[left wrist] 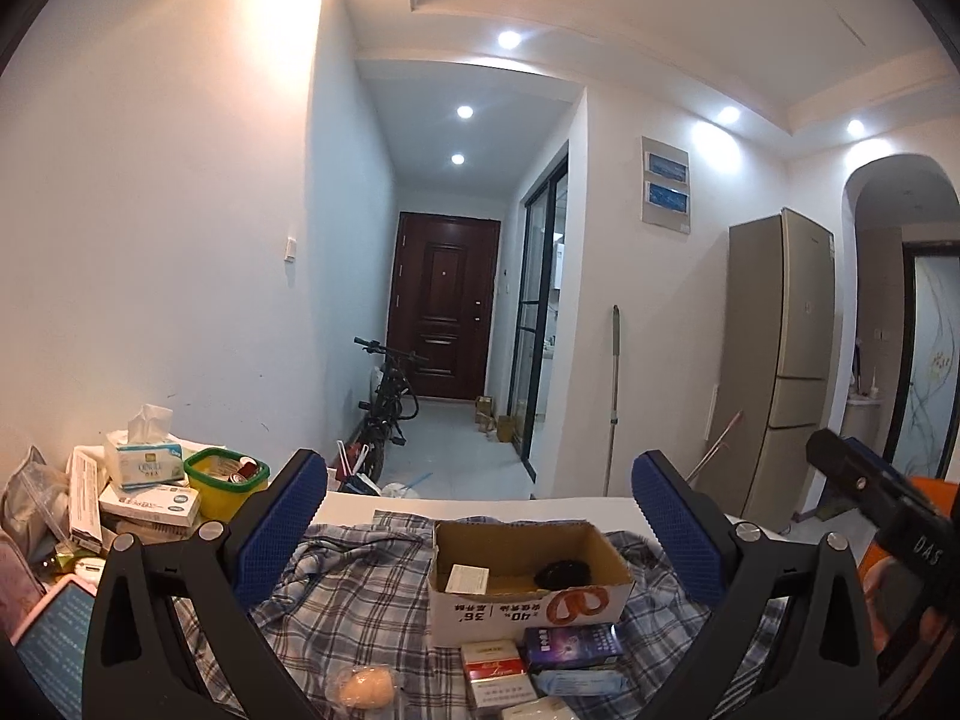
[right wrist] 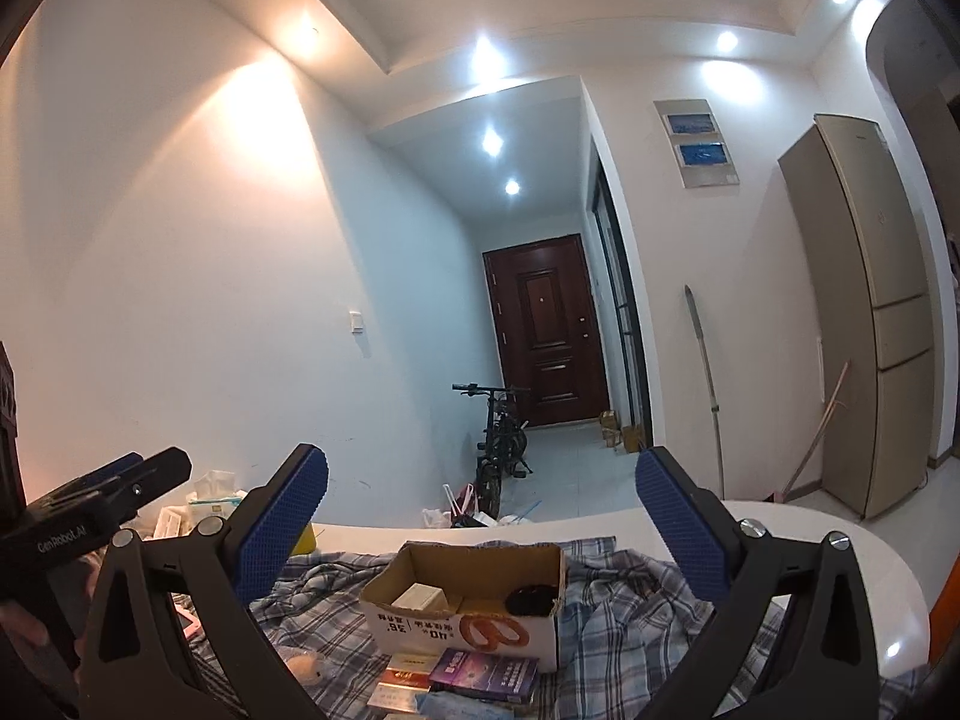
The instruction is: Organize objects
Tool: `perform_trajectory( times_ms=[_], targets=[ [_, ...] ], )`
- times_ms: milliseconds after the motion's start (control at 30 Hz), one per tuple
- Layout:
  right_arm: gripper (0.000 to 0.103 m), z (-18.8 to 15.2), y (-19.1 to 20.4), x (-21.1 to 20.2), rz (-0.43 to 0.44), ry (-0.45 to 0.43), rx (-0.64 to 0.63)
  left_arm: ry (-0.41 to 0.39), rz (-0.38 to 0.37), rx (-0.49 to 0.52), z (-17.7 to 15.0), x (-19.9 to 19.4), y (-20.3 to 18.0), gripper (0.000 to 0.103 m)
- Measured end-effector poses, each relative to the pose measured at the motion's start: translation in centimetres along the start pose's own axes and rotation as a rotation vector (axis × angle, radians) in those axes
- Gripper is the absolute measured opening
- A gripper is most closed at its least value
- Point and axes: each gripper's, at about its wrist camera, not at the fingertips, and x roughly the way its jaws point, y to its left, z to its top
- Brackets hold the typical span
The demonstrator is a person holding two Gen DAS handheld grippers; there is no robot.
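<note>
Both my left claw (left wrist: 480, 516) and right claw (right wrist: 480, 516) hang wide open and empty above the small purple cardboard box (left wrist: 570, 647) lying before the open brown carton (left wrist: 528, 576) on the plaid-covered table (right wrist: 828, 546) (light, stiff, probably slick), so I'd pinch its long edges.

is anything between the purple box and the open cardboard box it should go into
Nothing visible does. The purple box lies on the plaid cloth right against the cardboard box front wall; only that wall must be cleared.

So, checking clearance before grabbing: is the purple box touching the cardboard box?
Cannot tell. In both wrist views the purple box lies right against the cardboard box front; neither shows contact or gap.
</note>
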Motion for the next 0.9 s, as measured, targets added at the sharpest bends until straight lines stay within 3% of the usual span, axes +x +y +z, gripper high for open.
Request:
perform_trajectory(
  times_ms=[167, 300, 500, 633, 733, 900],
  targets=[
    [0.103, 0.1, -0.5, 0.3, -0.040, 0.013, 0.009, 0.011, 0.006, 0.027, -0.8, 0.2, 0.0, 0.103],
    [0.103, -0.5, -0.3, 1.0, -0.031, 0.046, 0.016, 0.054, 0.006, -0.010, -2.6, 1.1, 0.3, 0.103],
    [0.103, -3.8, -0.6, 1.9, -0.054, 0.160, 0.069, 0.108, 0.030, -0.038, -6.0, 2.1, 1.3, 0.103],
    [0.103, -6.0, -1.0, 2.6, -0.113, 0.210, 0.083, 0.123, 0.057, -0.025, -7.6, 2.7, 1.9, 0.103],
    [0.103, -7.8, -1.6, 3.6, -0.184, 0.271, 0.096, 0.109, 0.130, -0.057, -8.9, 3.5, 2.7, 0.103],
    [0.103, -9.8, -2.2, 5.5, -0.163, 0.364, 0.137, 0.168, 0.099, -0.085, -10.6, 5.4, 3.9, 0.103]
  ],
)
